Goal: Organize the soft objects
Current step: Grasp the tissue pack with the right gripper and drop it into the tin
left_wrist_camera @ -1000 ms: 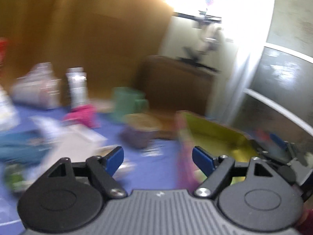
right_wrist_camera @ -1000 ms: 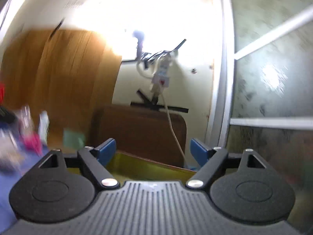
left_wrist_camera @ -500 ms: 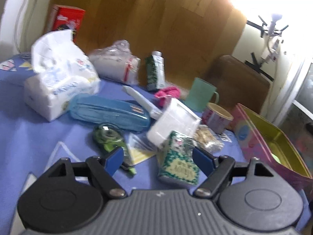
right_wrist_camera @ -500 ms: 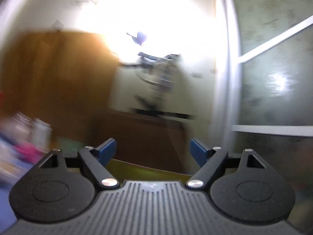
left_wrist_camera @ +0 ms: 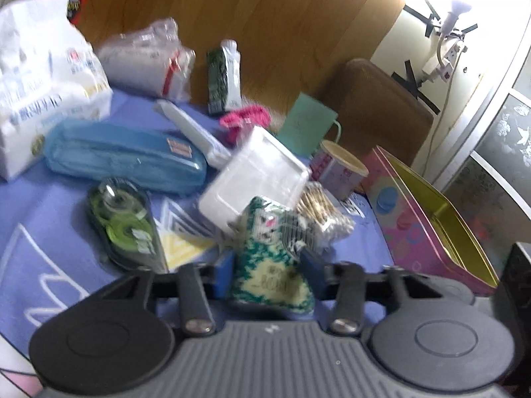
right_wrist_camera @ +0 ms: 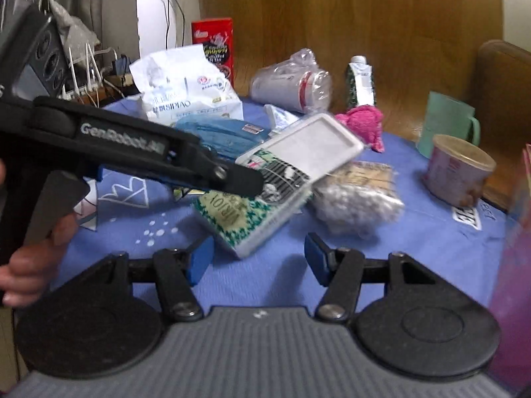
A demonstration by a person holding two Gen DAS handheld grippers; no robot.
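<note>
A small green patterned tissue pack (left_wrist_camera: 265,232) lies on the blue tablecloth, and my left gripper (left_wrist_camera: 267,272) is shut on its near end, a blue pad on each side. A white flat box (left_wrist_camera: 255,172) leans on the pack's far end. In the right wrist view the left gripper (right_wrist_camera: 252,182) reaches in from the left onto the same pack (right_wrist_camera: 232,219). My right gripper (right_wrist_camera: 257,258) hovers just in front of the pack, its jaws closing with only tablecloth between them. A pink knitted piece (right_wrist_camera: 361,122) lies farther back.
A pink tin with a yellow inside (left_wrist_camera: 428,219) stands open at the right. A bag of cotton swabs (right_wrist_camera: 358,199), a paper cup (right_wrist_camera: 458,172), a green mug (left_wrist_camera: 308,126), a blue pouch (left_wrist_camera: 122,159), a green tape dispenser (left_wrist_camera: 122,219) and a big white tissue bag (left_wrist_camera: 43,76) crowd the table.
My left gripper has dropped toward the table and shut on the green tissue pack. The right gripper has swung from the wall and window to the table, and its jaws have narrowed.
</note>
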